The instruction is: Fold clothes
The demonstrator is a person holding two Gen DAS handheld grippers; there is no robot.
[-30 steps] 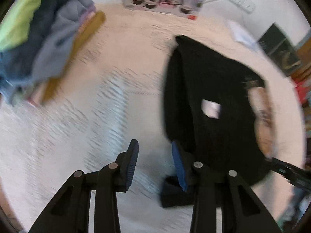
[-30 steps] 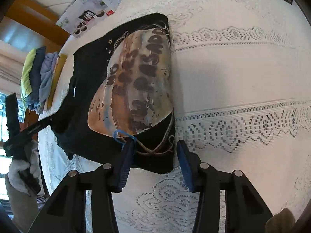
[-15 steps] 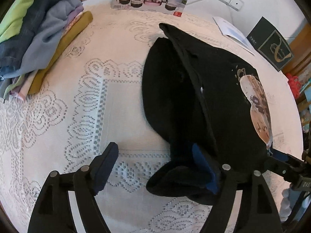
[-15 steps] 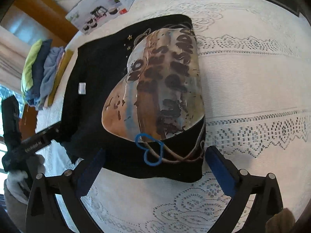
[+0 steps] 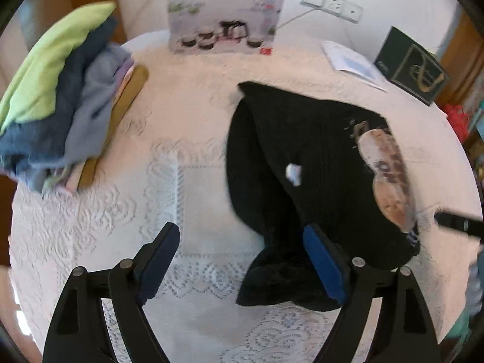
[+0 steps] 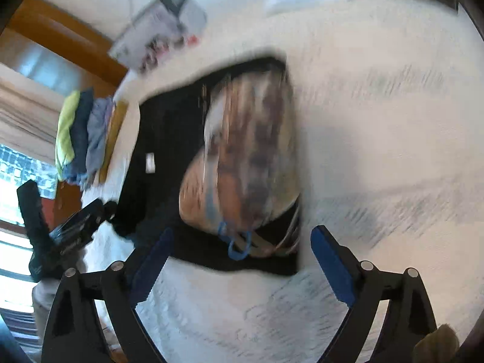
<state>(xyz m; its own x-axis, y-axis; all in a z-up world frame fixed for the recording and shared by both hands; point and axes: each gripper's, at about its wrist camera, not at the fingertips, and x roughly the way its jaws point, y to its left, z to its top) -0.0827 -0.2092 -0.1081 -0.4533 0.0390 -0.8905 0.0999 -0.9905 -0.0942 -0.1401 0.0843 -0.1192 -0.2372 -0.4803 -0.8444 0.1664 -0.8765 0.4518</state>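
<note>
Lace tablecloth (image 5: pixel 90 230) — we work on it. Black T-shirt (image 5: pixel 317 163) — lies partly folded right of centre, print (image 6: pixel 242 163) up, sleeve (image 5: pixel 281 275) loose at the near edge. Left gripper (image 5: pixel 242 260) — spread wide, empty; we judge it should pinch that sleeve low. Right gripper (image 6: pixel 239 260) — spread wide, empty, poised over the hem.

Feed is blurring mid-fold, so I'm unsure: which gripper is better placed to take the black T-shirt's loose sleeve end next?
Probably left. The left gripper is open with the black T-shirt sleeve end against its right finger; the right gripper sits open at the hem.
</note>
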